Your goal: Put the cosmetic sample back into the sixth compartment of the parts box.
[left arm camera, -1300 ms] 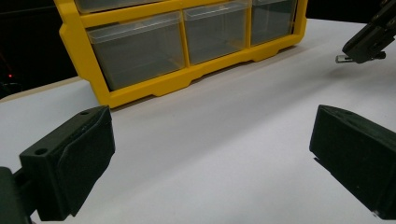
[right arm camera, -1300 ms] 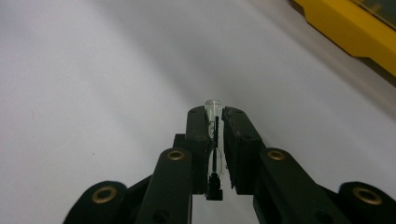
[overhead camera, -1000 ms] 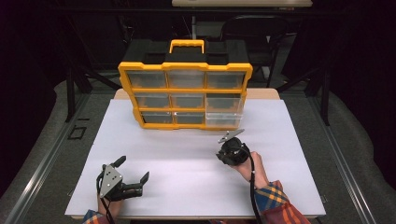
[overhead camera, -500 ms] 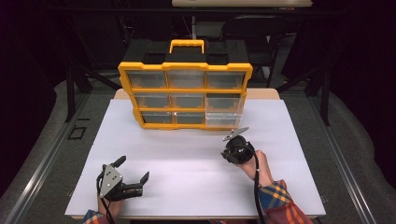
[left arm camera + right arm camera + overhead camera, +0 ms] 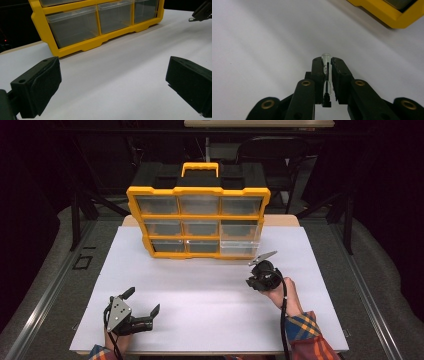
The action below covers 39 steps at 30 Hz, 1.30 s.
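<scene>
A person holds a two-jaw gripper in each hand over a white table top (image 5: 200, 295). My right gripper (image 5: 252, 282) hovers near the front right corner of a yellow drawer organiser (image 5: 197, 215). Its jaws are shut on a small clear glass tube (image 5: 326, 65) with a rounded tip, pointing down at the white surface. That tube's dark lower end sits between the pads (image 5: 318, 75). My left gripper (image 5: 143, 301) rests near the table's front left with its jaws wide open and nothing between them (image 5: 112, 82). The right gripper (image 5: 201, 12) also appears far off in the left gripper view.
The organiser (image 5: 75, 47) stands upright at the back of the table, with clear drawers and a black and yellow handle (image 5: 200, 170). Its lower right drawer (image 5: 240, 247) sticks out a little. A dark chair (image 5: 270, 155) stands behind the table.
My right gripper has drifted a little to the right with the tube still held. The left gripper has stayed where it was.
</scene>
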### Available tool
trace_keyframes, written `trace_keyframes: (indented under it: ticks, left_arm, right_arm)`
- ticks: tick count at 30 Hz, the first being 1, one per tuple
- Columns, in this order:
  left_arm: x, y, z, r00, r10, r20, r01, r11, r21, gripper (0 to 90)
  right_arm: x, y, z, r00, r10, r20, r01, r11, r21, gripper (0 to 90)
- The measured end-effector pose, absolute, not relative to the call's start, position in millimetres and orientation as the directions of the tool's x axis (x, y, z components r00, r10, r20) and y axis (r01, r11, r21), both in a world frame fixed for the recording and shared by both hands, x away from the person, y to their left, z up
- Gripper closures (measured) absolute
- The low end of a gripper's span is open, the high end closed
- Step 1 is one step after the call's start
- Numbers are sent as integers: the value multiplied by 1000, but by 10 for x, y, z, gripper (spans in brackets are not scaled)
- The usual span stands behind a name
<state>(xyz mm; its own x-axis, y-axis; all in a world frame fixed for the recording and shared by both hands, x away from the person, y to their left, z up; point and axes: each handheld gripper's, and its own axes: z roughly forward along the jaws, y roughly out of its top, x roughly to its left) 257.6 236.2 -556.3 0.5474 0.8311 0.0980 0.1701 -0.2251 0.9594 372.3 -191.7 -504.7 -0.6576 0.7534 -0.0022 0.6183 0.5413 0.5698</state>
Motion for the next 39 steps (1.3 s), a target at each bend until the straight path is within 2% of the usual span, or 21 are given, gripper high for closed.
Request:
trace_keyframes:
  ticks: [7,16,21,34,39]
  left_arm:
    - [2571,2351,-5561,552,827,102,168,-230,959,0]
    - [2560,2340,-5555,550,829,104,165,-230,959,1]
    - [2559,2350,-5552,552,827,105,161,-229,960,1]
    - [2555,2349,-5549,554,826,103,160,-227,961,1]
    - [2551,2343,-5547,555,826,102,158,-224,962,1]
  right_arm:
    - [3775,-2018,-5012,-649,761,0,646,550,530,805]
    - [3863,-2181,-4972,-612,791,-19,668,530,522,804]
    - [3931,-2269,-4938,-613,790,13,688,525,501,804]
    - [4113,-2418,-4838,-607,794,-23,708,554,437,805]
    - [4194,-2461,-4846,-602,798,-4,720,545,430,805]
